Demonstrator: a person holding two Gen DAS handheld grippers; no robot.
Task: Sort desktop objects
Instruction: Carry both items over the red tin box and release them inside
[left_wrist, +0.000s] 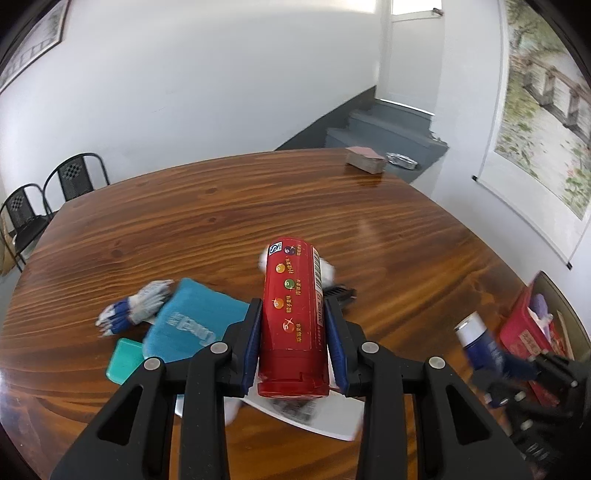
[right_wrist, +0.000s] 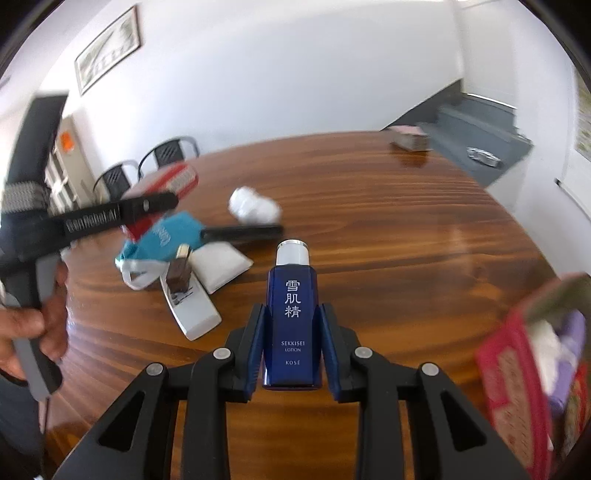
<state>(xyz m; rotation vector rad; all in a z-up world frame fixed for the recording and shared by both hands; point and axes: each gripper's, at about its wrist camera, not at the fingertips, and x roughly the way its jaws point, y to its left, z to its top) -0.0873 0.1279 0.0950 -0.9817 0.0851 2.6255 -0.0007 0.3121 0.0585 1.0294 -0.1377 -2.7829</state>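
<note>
Fingers of the left gripper are clamped on a red can, which is held above the wooden counter. A blue lotion bottle is gripped between the fingers of the right gripper, clear of the counter too. A teal pouch, a bundle of pens, a green box and white paper are seen lying on the counter below the can. A red box holding purple and white items is seen at the right edge. A crumpled tissue lies further back.
</note>
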